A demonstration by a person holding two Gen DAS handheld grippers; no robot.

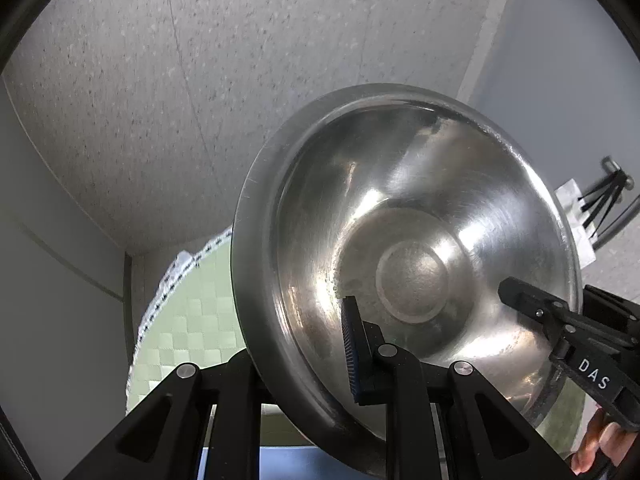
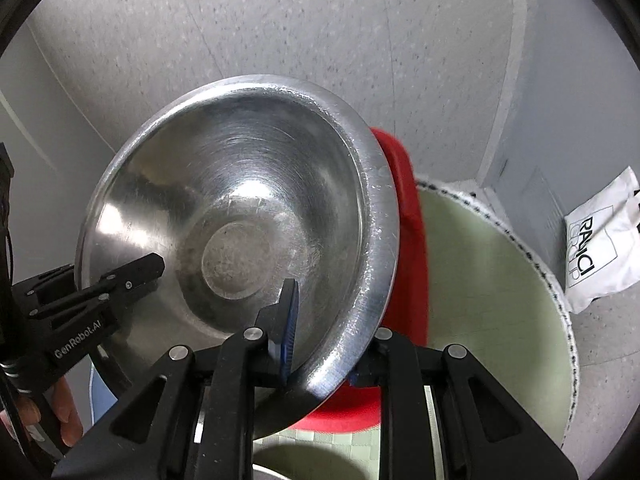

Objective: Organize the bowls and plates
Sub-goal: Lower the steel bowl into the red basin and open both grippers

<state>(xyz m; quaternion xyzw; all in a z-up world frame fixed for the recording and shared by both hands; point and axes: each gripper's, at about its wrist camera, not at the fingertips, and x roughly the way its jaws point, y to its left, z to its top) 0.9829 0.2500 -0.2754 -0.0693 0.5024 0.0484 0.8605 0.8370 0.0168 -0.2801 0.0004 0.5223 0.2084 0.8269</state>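
Note:
A large steel bowl (image 1: pixel 412 240) hangs tilted in the air, held from two sides. In the left wrist view my left gripper (image 1: pixel 320 364) is shut on its left rim: the blue-padded finger (image 1: pixel 352 352) lies inside the bowl and the other is hidden behind the rim. My right gripper (image 2: pixel 324 348) is shut on the opposite rim, one pad (image 2: pixel 289 320) inside the steel bowl (image 2: pixel 240 208). Each view shows the other gripper across the bowl: the right gripper (image 1: pixel 520 292) and the left gripper (image 2: pixel 148 268). A red dish (image 2: pixel 412 240) lies under the bowl, mostly hidden.
A round table with a pale green checked cloth (image 2: pixel 492 280) lies below, seen also as the green table (image 1: pixel 188 320). Speckled floor surrounds it. A white printed bag (image 2: pixel 600 240) lies by a grey wall. A black stand (image 1: pixel 604 200) is at the right. A hand (image 2: pixel 68 412) grips the left tool.

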